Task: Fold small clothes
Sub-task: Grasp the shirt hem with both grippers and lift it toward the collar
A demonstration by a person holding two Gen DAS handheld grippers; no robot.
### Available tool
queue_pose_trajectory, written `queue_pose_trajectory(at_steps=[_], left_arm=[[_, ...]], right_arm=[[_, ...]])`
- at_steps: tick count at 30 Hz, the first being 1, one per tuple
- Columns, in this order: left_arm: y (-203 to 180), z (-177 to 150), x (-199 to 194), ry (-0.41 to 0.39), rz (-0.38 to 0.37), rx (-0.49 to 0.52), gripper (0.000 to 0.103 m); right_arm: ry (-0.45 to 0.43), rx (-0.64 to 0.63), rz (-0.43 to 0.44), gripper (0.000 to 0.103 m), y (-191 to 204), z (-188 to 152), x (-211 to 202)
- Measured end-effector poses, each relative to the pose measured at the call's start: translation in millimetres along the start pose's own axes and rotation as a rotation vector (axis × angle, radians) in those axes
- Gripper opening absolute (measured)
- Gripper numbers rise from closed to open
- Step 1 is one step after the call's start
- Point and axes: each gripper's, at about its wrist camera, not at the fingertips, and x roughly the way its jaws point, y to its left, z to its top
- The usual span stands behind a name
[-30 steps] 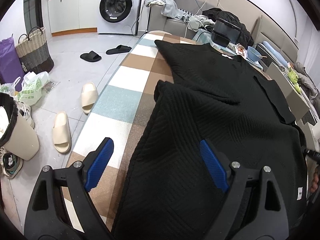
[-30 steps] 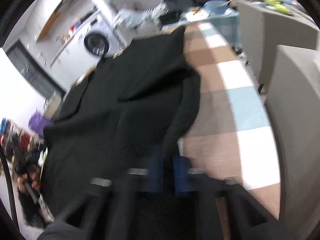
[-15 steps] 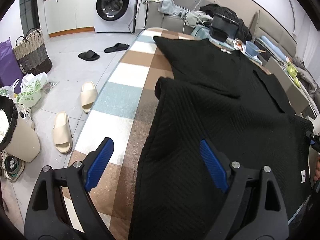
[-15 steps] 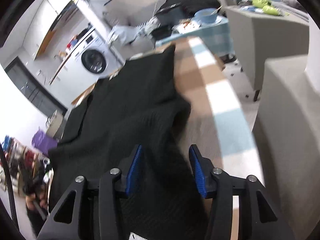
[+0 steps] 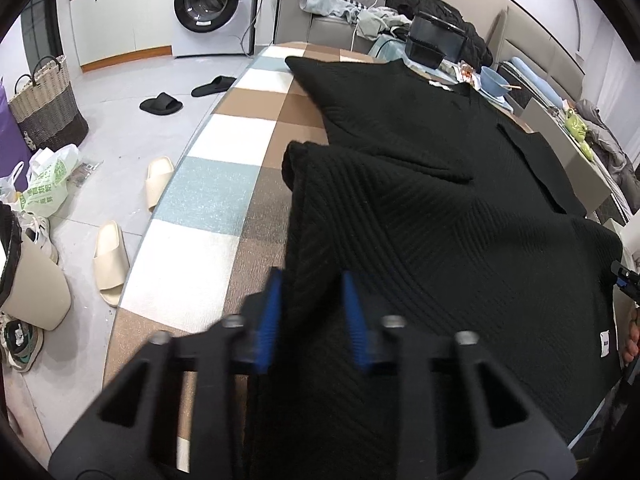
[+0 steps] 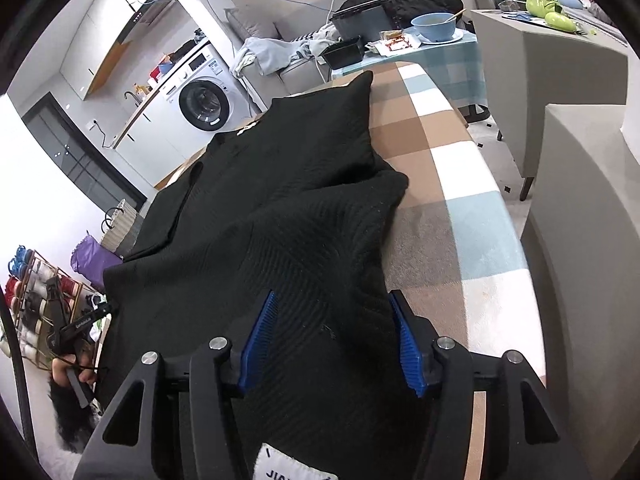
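1. Nearest, the left gripper (image 5: 310, 316) has drawn its blue fingers (image 5: 269, 312) in from the wide spread of a moment ago; they now sit partly closed around the near left edge of the black knit garment (image 5: 420, 240), blurred with motion, so whether they yet pinch it cannot be told.
2. Meanwhile the right gripper (image 6: 332, 340), clenched a second earlier, has spread wide and released; the garment's near hem with its white label (image 6: 288, 468) lies loose between its fingers (image 6: 406, 344).
3. This suggests the last fold is laid down and the left side is being taken up for the next one.
4. One garment is in hand, spread on the checked table cover (image 5: 224, 184) from 6 toward 12 o'clock, with one folded-over flap reaching about 10 o'clock in the left view.
5. Farther off, at 9 o'clock, lie two beige slippers (image 5: 112, 256); at 10 to 11 o'clock, two black slippers (image 5: 161, 102).
6. Farthest, at 11 o'clock, stands one washing machine (image 5: 210, 4); at 1 o'clock, one blue bowl (image 5: 494, 80).
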Motion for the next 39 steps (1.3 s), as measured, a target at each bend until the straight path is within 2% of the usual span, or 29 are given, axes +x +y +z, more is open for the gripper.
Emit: queue_pose_trajectory(at_steps=[1,2,6,8,10,11,13,16,21,32,39], left_arm=[[0,0,0,-0.005,-0.004,-0.004,0.01],[1,0,0,-0.009,-0.014,-0.014,0.008],[2,0,-5,-0.041,-0.038,-0.028,0.004],[2,0,-10,-0.058,-0.044,-0.032,0.004],[2,2,-15,-0.078,-0.057,-0.04,0.004],[3,2,-18,-0.087,-0.063,-0.043,0.003],[3,2,-24,-0.102,-0.071,-0.045,0.003],[4,3,-35,-0.131,-0.091,-0.053,0.003],[7,-1,-58,-0.167,-0.129,-0.073,0.003],[17,-29,-129,-0.275,-0.163,-0.105,0.003],[34,-60,-167,-0.295,-0.158,-0.125,0.003]], right_arm=[[0.004,-0.003,-0.014,0.058,-1,0,-1],[0.009,-0.007,-0.034,0.058,-3,-1,0],[0.016,-0.002,-0.023,0.057,-9,-4,3],[0.014,-0.013,-0.013,0.054,-8,-3,4],[0.012,-0.032,0.022,0.031,-5,-2,5],[0.01,-0.048,0.029,0.027,-2,-1,5],[-0.008,-0.089,0.024,0.011,6,1,5],[-0.076,-0.103,0.042,0.006,12,6,-4],[-0.222,-0.06,0.133,0.005,10,9,-28],[-0.31,-0.049,0.191,0.005,13,-4,-64],[-0.332,-0.031,0.218,0.005,11,-30,-95]])
